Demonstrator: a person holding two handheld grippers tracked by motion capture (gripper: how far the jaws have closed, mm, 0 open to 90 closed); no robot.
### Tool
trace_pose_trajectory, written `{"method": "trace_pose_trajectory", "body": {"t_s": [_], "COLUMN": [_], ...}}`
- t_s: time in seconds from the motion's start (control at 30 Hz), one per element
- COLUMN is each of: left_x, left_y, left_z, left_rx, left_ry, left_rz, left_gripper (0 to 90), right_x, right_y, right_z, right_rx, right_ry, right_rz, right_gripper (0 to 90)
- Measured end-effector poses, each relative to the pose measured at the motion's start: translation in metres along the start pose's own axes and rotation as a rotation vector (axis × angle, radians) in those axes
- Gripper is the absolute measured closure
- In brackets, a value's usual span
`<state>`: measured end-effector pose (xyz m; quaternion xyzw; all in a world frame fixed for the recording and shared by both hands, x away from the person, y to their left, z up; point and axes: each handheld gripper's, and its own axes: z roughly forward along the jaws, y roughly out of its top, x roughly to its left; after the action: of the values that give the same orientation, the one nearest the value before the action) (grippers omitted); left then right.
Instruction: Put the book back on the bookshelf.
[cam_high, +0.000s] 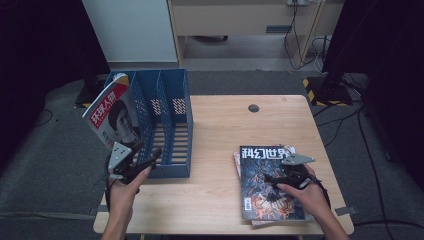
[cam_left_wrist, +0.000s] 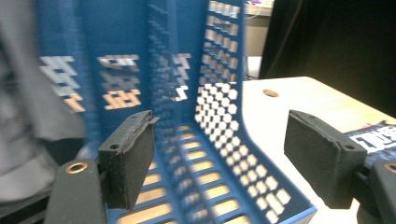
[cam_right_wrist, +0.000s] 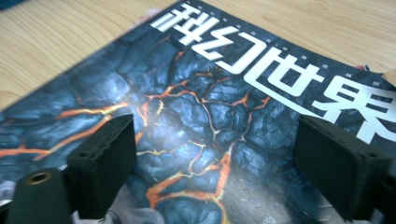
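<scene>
A blue three-slot file rack (cam_high: 172, 125) stands on the left of the wooden table (cam_high: 220, 130). A red-banner magazine (cam_high: 112, 117) stands in its leftmost slot and leans left. My left gripper (cam_high: 148, 152) is open at the rack's front edge. In the left gripper view the left gripper (cam_left_wrist: 224, 140) faces into the rack (cam_left_wrist: 219, 107), with nothing between its pads. On the right lies a dark magazine (cam_high: 267, 185) with a lava-crack cover, on top of another magazine. My right gripper (cam_high: 272, 182) hovers open just above that cover (cam_right_wrist: 196, 107), and the right gripper (cam_right_wrist: 229, 163) holds nothing.
A round cable hole (cam_high: 253, 108) sits near the table's far edge. Bare wood lies between the rack and the magazines. Beyond the table are grey carpet, a light cabinet (cam_high: 240, 20) and cables on the floor (cam_high: 300, 45). Dark curtains flank both sides.
</scene>
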<state>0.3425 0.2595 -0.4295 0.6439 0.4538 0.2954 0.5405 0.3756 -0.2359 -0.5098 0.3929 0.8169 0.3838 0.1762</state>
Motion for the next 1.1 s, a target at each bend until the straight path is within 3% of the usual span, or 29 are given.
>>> {"method": "trace_pose_trajectory", "body": {"t_s": [0.13,0.27,0.5,0.57,0.63,0.8,1.1], "left_x": [-0.022,-0.045,-0.075,-0.080,-0.088,-0.100,-0.113], "left_y": [0.005,0.011,0.005,0.002,-0.003,-0.008,-0.019], "left_z": [0.016,0.032,0.059,0.066,0.072,0.075,0.071], "left_rx": [-0.001,0.004,0.039,0.040,0.058,0.069,0.108], "left_ry": [-0.033,-0.070,-0.120,-0.126,-0.142,-0.178,-0.195], "left_rz": [0.016,0.047,0.045,0.023,0.030,0.036,0.094], "left_gripper": [24.2,24.1,24.1,24.1,24.1,23.8,23.5], "right_x": [-0.003,-0.008,-0.018,-0.019,-0.021,-0.028,-0.033], "right_y": [0.002,0.000,-0.004,-0.005,-0.005,-0.007,-0.011], "right_z": [-0.006,-0.010,-0.016,-0.015,-0.015,-0.018,-0.015], "right_rx": [-0.027,-0.010,-0.010,-0.011,-0.015,-0.029,0.014], "right_ry": [0.000,-0.016,-0.004,-0.007,-0.013,-0.019,-0.022], "right_rz": [0.005,0.004,0.046,0.048,0.046,0.069,0.079], "right_gripper": [22.3,27.8,14.2,10.3,8.1,7.0,6.6]}}
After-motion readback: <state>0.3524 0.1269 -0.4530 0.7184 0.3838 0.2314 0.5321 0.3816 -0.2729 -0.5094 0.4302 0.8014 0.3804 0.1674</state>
